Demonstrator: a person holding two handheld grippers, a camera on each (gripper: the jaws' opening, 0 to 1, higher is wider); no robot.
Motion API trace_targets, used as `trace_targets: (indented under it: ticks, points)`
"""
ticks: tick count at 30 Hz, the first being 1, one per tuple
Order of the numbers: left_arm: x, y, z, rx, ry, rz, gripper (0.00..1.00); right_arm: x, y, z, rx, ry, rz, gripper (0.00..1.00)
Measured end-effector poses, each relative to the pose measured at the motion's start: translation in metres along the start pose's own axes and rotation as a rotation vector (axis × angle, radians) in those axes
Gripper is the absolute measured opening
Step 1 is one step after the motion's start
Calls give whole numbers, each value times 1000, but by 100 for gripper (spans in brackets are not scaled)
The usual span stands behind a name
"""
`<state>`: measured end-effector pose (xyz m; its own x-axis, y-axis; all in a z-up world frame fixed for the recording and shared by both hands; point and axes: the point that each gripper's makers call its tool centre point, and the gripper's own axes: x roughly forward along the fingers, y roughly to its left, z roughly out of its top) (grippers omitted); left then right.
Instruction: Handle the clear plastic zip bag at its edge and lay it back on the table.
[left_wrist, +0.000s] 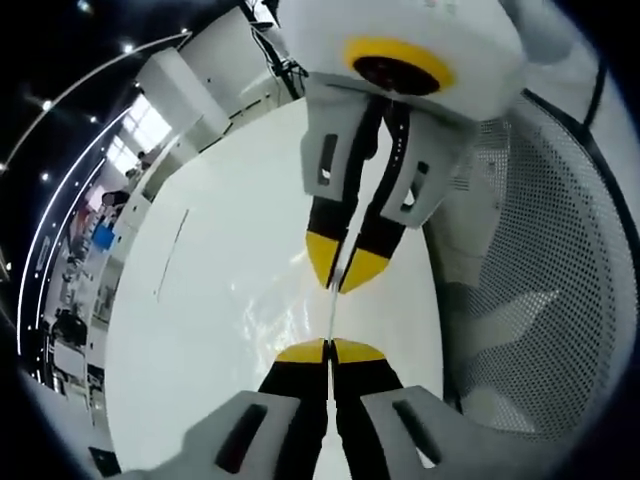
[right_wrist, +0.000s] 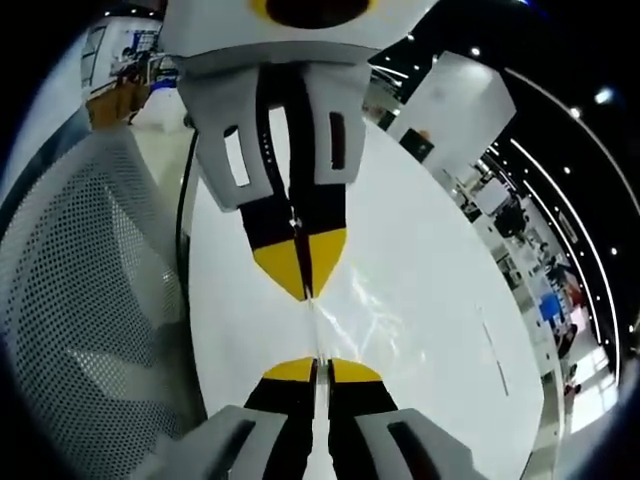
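Bag (left_wrist: 290, 300) edge (taut) between grippers (left_wrist: 329, 350)

The white desk (left_wrist: 200, 330) lies bare on its far side from the mesh chair (left_wrist: 560, 250). That chair stands just beside the desk edge, blocking passage there beside both facing grippers.

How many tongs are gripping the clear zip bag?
2: the left tongs rise from the view's bottom; the right tongs come down opposite, both pinching the bag edge above the table.

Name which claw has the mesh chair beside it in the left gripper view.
The right claw, entering from the top; the mesh chair sits beside it. Both claws pinch the clear bag.
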<state>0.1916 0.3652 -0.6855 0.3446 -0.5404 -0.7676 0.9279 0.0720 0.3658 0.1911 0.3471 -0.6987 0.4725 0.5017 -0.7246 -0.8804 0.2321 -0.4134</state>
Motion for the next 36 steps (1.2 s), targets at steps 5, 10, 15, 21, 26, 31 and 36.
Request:
trace_targets:
  ticks: [5,10,15,21,26,31,36]
  points:
    - [0,0,-2,-9,-1,1,0,2,0,-4,7,7,-3,0]
    - [-1,1,-5,-14,3,4,0,2,-1,-9,14,22,-9,0]
    - [-4,4,-20,-16,39,10,0,0,-6,-28,66,69,-32,0]
    - [-9,9,-18,-51,19,23,0,-2,-11,-32,102,65,-46,0]
    - [-8,16,2,-1,-4,57,2,-2,-11,-22,71,51,-48,0]
    - [-4,10,13,36,-15,46,16,1,-7,-17,52,45,-37,0]
    - [0,9,13,78,-2,47,13,0,-3,-12,28,39,-23,0]
